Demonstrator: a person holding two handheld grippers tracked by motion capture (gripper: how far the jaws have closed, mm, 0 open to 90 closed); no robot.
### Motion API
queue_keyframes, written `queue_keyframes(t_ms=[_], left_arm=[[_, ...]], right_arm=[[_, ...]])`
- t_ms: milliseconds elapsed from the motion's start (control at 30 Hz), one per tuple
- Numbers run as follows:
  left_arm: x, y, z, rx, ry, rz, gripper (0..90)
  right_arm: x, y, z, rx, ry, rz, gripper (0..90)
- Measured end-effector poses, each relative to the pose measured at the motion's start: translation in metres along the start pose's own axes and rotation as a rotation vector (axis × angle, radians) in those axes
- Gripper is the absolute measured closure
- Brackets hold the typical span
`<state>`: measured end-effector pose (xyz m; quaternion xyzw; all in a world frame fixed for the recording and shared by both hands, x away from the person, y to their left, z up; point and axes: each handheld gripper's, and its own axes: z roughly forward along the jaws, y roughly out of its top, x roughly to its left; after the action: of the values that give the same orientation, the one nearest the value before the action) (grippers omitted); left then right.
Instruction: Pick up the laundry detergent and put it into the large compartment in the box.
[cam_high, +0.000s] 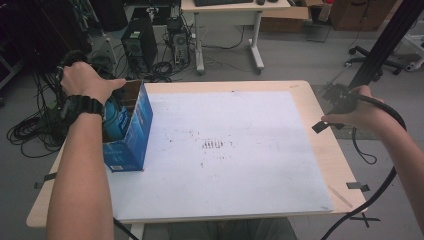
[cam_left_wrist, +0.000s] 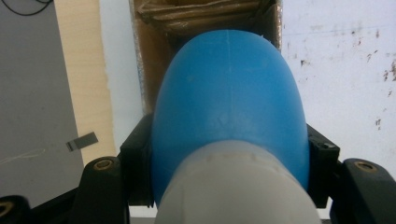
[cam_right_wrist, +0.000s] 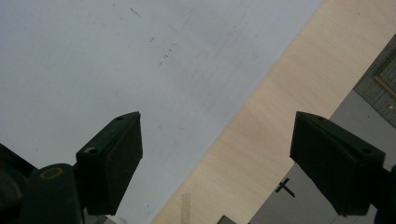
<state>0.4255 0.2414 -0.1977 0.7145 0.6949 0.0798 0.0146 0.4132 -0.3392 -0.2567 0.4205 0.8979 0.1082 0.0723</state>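
The blue box (cam_high: 131, 131) stands at the left edge of the tabletop (cam_high: 320, 150); the white sheet (cam_high: 225, 150) to its right lies open. The box's top is open, and the blue bottle (cam_left_wrist: 229, 112) sits partly inside, clamped by the left gripper (cam_left_wrist: 229, 154). The right gripper (cam_right_wrist: 215, 158), jaws spread wide and holding nothing, hovers over the tabletop's right edge. Grey floor surrounds.

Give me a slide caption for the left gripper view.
Left gripper shut on a blue plastic bottle, above the open brown-lined cardboard box.
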Motion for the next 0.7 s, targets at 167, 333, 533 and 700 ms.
queue_keyframes(t_ms=[167,333,533,700], left_arm=[[-0.001,0.000,0.008,0.007,-0.001,0.002,37.6],[-0.001,-0.001,0.015,0.017,-0.005,0.003,37.6],[-0.001,-0.001,0.022,0.025,-0.009,0.006,37.6],[-0.002,-0.002,0.029,0.029,-0.012,0.006,37.6]], right_arm=[[0.000,0.000,0.002,-0.001,0.003,-0.002,17.5],[0.000,0.000,0.002,0.001,0.002,-0.001,17.5],[0.000,-0.001,0.002,0.004,0.001,0.001,17.4],[0.001,-0.001,0.003,0.007,0.002,0.001,17.4]])
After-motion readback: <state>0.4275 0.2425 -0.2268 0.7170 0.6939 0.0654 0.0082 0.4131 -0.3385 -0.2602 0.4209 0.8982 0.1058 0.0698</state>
